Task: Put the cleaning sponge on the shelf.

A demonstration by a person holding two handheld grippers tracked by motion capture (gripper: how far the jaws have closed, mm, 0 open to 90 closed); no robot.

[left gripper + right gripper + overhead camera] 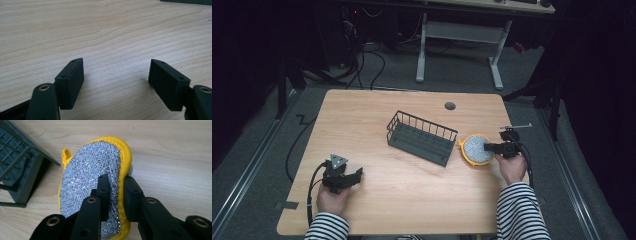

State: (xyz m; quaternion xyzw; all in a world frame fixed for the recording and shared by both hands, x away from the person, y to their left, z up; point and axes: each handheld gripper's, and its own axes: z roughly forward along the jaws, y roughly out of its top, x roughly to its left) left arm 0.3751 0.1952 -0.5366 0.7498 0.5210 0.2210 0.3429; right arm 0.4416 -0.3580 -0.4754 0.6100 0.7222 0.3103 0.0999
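Yellow-rimmed scouring pad (92, 177), at the basket's (422, 137) 3 o'clock, is clamped by its edge in the right gripper (117, 195) jaws; it may slip. Left gripper (116, 75) jaws stand apart over bare surface (105, 30).

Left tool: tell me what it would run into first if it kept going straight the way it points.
Bare wood, most likely. The left tool is open and angled low over the table. Beyond that, the dark basket sits farther off in roughly that direction, though depth is hard to judge.
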